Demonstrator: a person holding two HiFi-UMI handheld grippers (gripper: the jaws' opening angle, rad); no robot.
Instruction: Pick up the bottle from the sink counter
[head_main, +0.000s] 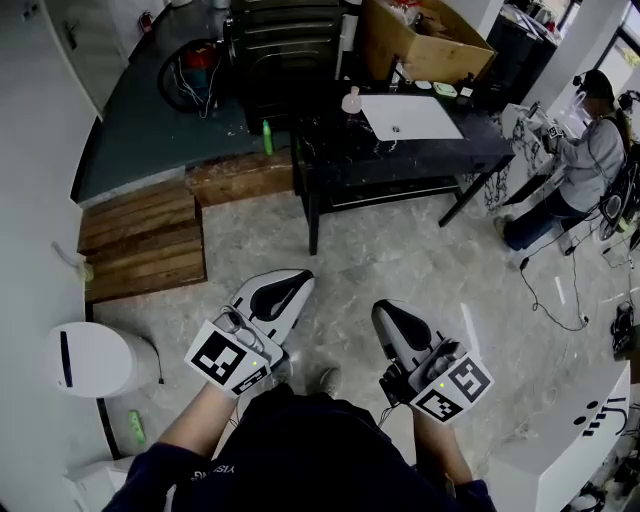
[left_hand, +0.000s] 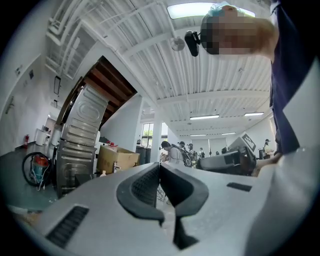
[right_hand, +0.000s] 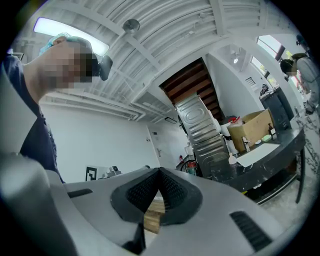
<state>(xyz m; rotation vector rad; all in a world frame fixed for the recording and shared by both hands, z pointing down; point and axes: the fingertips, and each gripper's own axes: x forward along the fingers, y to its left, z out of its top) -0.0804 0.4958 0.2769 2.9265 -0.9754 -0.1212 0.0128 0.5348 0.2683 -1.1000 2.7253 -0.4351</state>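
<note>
A pale bottle (head_main: 351, 100) stands on the black sink counter (head_main: 340, 160) at the far side of the room, just left of the white sink basin (head_main: 410, 117). The right gripper view shows the bottle (right_hand: 231, 159) small beside the basin (right_hand: 255, 152); in the left gripper view the bottle (left_hand: 103, 173) is tiny. Both grippers are held close to my body, well short of the counter. My left gripper (head_main: 300, 283) and my right gripper (head_main: 384, 310) are shut with nothing between their jaws. The jaw tips meet in the left gripper (left_hand: 160, 165) and the right gripper (right_hand: 160, 170).
A cardboard box (head_main: 420, 40) sits behind the sink, and a metal appliance (head_main: 285, 50) stands at the counter's left. A green bottle (head_main: 267, 137) stands by wooden steps (head_main: 150, 235). A white bin (head_main: 90, 358) is at my left. Another person (head_main: 590, 150) works at the right, with cables (head_main: 560, 300) on the floor.
</note>
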